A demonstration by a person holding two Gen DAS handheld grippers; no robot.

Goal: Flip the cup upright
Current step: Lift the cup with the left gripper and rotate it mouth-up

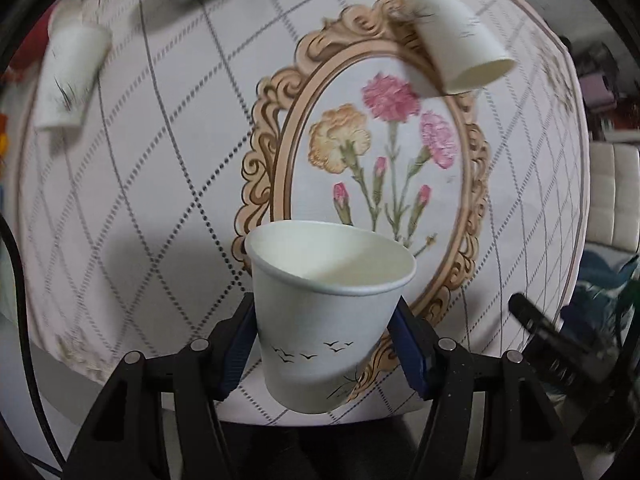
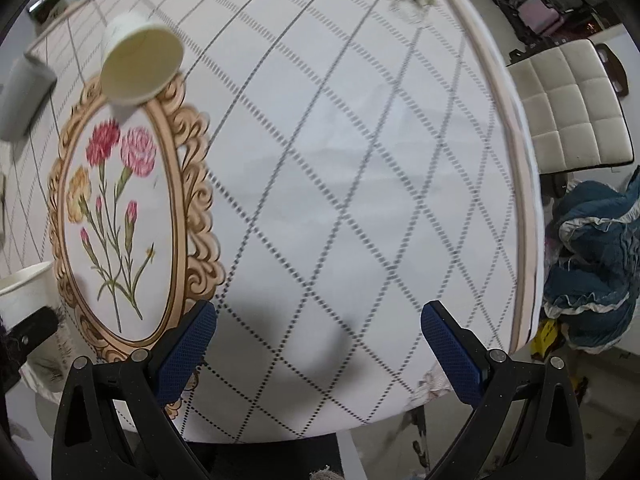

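Observation:
My left gripper (image 1: 326, 344) is shut on a white paper cup (image 1: 324, 320) printed with small birds. It holds the cup mouth up, slightly tilted, above the near edge of the table. The same cup shows at the left edge of the right wrist view (image 2: 24, 292). A second white cup (image 1: 460, 40) lies on its side at the far end of the flower print, mouth toward the right; it also shows in the right wrist view (image 2: 140, 62). A third cup (image 1: 68, 76) stands mouth down at the far left. My right gripper (image 2: 318, 348) is open and empty over the tablecloth.
The table carries a white checked cloth (image 2: 340, 160) with an oval carnation print (image 1: 384, 152). A grey cup-like object (image 2: 24, 96) stands at the far left. A white padded chair (image 2: 572, 108) and blue fabric (image 2: 592, 260) lie beyond the right table edge.

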